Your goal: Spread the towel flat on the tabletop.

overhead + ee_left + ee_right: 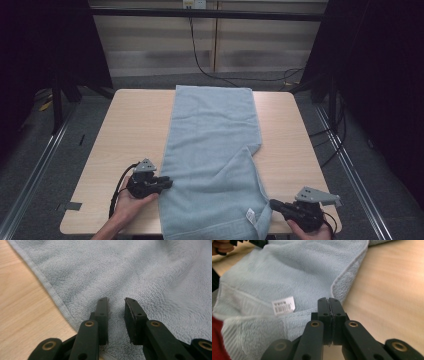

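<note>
towel (212, 150) lies lengthwise down the middle of the wooden table (130, 130), far end flat and square at the upper centre of the high view, near end hanging slightly over the bottom edge. one fold is partly made: the lower right portion has been turned inward, leaving a slanted edge running from mid-frame toward the bottom, with a white label (283, 305) showing near the hem.

left gripper (167, 182) sits at the lower left of the high view, resting at the towel's left edge; in the left gripper view its jaws stand spread over the pile with a gap between them, pinching nothing that can be seen.

right gripper (274, 204) sits at the lower right, just beside the folded corner. in the right gripper view its jaws are pressed together, and no cloth can be seen caught between the tips.

judgement: folding is at an early stage. the near end is rumpled and uneven, the far half untouched; both near corners need taking up before a clean fold is possible.
</note>
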A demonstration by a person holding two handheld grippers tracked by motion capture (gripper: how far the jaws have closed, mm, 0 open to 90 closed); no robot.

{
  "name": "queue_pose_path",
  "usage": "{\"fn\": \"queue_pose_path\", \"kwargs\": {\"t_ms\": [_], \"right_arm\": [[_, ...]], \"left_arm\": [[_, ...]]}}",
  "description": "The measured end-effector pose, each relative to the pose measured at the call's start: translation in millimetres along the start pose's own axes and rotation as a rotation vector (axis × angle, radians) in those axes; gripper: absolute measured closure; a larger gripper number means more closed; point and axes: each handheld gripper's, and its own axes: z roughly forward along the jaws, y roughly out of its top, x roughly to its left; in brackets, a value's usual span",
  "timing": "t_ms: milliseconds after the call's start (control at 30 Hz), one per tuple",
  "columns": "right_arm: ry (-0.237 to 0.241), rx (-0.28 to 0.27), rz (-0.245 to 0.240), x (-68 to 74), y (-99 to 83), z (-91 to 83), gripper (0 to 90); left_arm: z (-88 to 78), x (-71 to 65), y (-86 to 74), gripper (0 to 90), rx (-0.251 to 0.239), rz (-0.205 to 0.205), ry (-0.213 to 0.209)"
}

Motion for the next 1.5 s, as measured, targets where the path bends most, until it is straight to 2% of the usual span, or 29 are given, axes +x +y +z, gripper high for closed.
{"fn": "queue_pose_path", "kwargs": {"t_ms": [33,100,133,233,300,333,433,500,567,633,700,767,800,833,867,900,933,1033,1133,1233,1333,1400,1467,1500], "right_arm": [[0.0,-0.01,-0.003,0.3,-1.6,-4.7,90.0],[0.016,-0.038,0.004,-0.7,-1.1,-12.7,83.1],[0.011,-0.044,0.005,-1.7,-0.2,-15.1,81.5],[0.011,-0.06,0.0,-8.0,7.0,-9.6,74.1],[0.01,-0.032,-0.018,-11.4,16.6,3.3,69.9],[0.01,-0.024,-0.034,-13.7,22.8,11.7,67.2],[0.015,-0.005,-0.053,-23.4,47.6,37.2,60.4],[-0.01,0.001,-0.072,-30.7,66.3,55.1,54.3],[-0.041,0.018,-0.076,-40.4,83.5,74.0,50.2],[-0.031,0.029,-0.054,-52.7,95.7,93.0,48.9],[-0.046,0.042,-0.031,-62.0,102.4,110.9,48.8],[-0.06,0.071,-0.022,-66.7,103.5,125.2,53.8],[-0.062,0.089,-0.02,-67.4,102.6,130.0,58.6],[-0.057,0.102,-0.02,-67.0,100.9,133.1,68.6],[-0.053,0.111,-0.026,-65.2,99.0,134.0,78.1],[-0.049,0.115,-0.036,-63.1,97.3,132.2,86.3],[-0.038,0.106,-0.037,-61.4,95.8,128.5,88.4],[-0.042,0.102,-0.06,-53.5,90.5,110.3,89.5],[-0.042,0.094,-0.06,-45.4,75.8,87.2,89.6],[-0.049,0.09,-0.06,-39.3,55.0,63.6,89.6],[-0.024,0.097,-0.046,-31.4,35.1,43.1,89.4],[0.001,0.124,-0.037,-20.1,24.5,33.7,89.3],[0.027,0.124,-0.066,-3.8,16.0,25.0,89.1],[0.033,0.126,-0.064,3.4,12.8,20.7,88.5]], "left_arm": [[-0.5,0.7,-0.2,73.0,-0.001,0.0,0.003],[-1.5,2.0,0.1,73.0,0.001,-0.007,0.017],[-1.5,3.1,0.2,72.2,-0.001,-0.009,0.011],[-1.3,4.8,1.7,66.6,0.003,-0.027,-0.014],[-1.6,5.4,5.3,62.4,0.012,-0.029,-0.022],[-2.8,5.8,8.4,62.3,0.001,-0.022,-0.02],[-6.2,12.5,21.8,62.2,-0.043,-0.038,-0.021],[-5.3,19.2,31.8,59.4,-0.079,-0.056,-0.03],[-0.9,26.5,39.9,58.3,-0.097,-0.064,-0.015],[6.6,32.9,44.8,57.1,-0.093,-0.072,-0.019],[14.4,35.7,44.8,57.6,-0.088,-0.073,-0.022],[22.5,35.4,41.3,59.8,-0.037,-0.051,0.001],[25.5,34.9,38.7,60.3,-0.013,-0.037,0.009],[27.8,34.1,36.1,60.2,-0.002,-0.023,0.011],[27.6,33.2,34.1,60.2,-0.012,-0.008,0.018],[26.7,32.8,33.8,60.2,-0.009,-0.01,0.015],[25.6,32.5,33.6,60.2,-0.005,-0.012,0.017],[22.6,32.2,28.6,60.0,-0.018,-0.006,0.017],[18.3,28.3,24.6,59.9,-0.007,0.008,0.018],[14.9,17.9,19.2,59.8,0.0,0.042,0.013],[8.2,6.4,10.2,59.9,0.011,0.065,-0.02],[2.1,-3.2,2.0,59.9,0.013,0.066,-0.036],[-5.4,-14.4,-5.9,59.8,0.032,0.076,-0.05],[-9.6,-21.1,-10.1,59.8,0.042,0.078,-0.058]]}}
